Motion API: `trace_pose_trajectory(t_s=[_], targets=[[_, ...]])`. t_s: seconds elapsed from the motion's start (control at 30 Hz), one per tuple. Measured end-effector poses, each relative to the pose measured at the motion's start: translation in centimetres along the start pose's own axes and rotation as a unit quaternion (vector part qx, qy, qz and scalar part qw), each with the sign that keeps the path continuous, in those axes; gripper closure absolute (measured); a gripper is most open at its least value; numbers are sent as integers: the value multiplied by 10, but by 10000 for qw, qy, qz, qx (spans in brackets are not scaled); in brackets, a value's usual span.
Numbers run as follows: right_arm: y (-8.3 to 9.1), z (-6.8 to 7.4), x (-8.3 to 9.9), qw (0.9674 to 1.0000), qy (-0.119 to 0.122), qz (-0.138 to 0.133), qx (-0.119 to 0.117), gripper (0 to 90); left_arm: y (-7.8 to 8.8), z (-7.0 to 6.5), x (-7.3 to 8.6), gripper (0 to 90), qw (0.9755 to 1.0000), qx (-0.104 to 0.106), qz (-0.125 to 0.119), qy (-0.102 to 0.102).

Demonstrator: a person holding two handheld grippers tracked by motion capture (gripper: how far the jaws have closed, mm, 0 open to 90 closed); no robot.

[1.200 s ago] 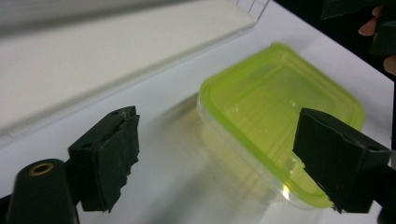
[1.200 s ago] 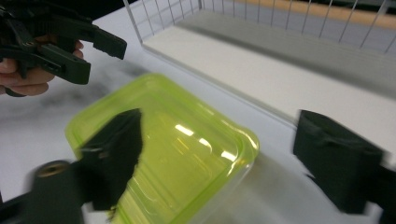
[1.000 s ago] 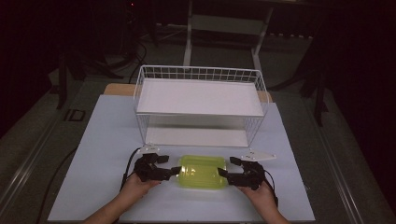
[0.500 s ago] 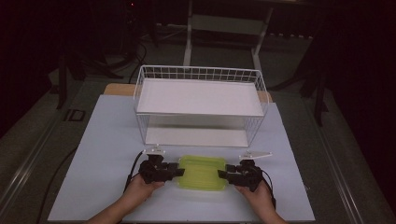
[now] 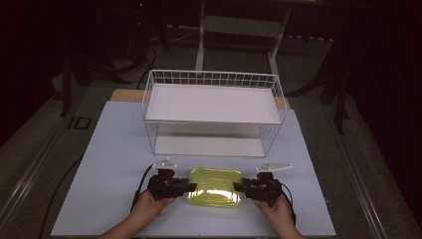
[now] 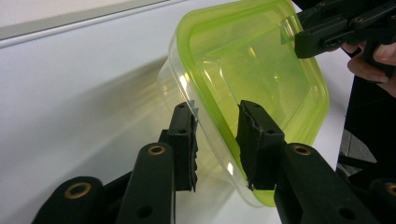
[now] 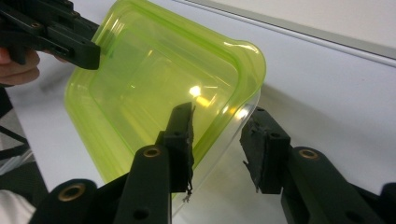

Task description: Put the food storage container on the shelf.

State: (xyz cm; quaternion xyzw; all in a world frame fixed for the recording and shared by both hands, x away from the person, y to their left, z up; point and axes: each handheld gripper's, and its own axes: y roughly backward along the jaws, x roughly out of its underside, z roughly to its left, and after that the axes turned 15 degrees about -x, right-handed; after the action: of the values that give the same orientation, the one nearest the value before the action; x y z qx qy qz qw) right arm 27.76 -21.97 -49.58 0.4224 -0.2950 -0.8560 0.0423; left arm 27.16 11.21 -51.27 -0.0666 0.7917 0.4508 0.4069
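A clear plastic container with a yellow-green lid (image 5: 215, 186) lies lid up on the white table, near its front edge. My left gripper (image 5: 191, 188) is at its left end and my right gripper (image 5: 239, 188) at its right end, each held in a hand. In the left gripper view the container's end (image 6: 252, 60) stands between the jaws of the left gripper (image 6: 217, 126), which have just been closing. In the right gripper view the right gripper (image 7: 217, 135) straddles the other end (image 7: 140, 79) and has also been closing. A slim gap shows at one pad.
A white wire basket rack (image 5: 214, 74) with an upper and a lower shelf stands behind the container, mid-table. The white table top (image 5: 114, 164) has bare room to the left and right. Dark floor and stands surround the table.
Both grippers' jaws have narrowed around the container's ends. The container looked rounder and tipped a second ago and now lies flat. The hands have hardly shifted.
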Motion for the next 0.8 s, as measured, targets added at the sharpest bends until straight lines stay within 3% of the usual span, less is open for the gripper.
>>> trace_pose_trajectory(t_s=[0.1,0.47,0.5,0.7,0.73,0.8], targets=[[2,1,0,9999,-71,-17,-92,677,4,-3,1,706,10000,-13,67,26],[4,10,0,9998,-127,-140,-51,741,15,-8,6,755,9997,70,197,85],[4,10,0,9998,-152,-154,-50,751,17,-8,7,767,9997,98,169,160],[4,12,0,9998,-127,-136,-3,775,25,-10,1,822,9998,-28,-61,176],[4,10,-1,9998,-180,-101,-74,779,28,-11,-3,822,9999,-125,-73,20],[4,10,-2,9997,-191,-99,-88,779,28,-11,-3,822,9999,-125,-73,20]])
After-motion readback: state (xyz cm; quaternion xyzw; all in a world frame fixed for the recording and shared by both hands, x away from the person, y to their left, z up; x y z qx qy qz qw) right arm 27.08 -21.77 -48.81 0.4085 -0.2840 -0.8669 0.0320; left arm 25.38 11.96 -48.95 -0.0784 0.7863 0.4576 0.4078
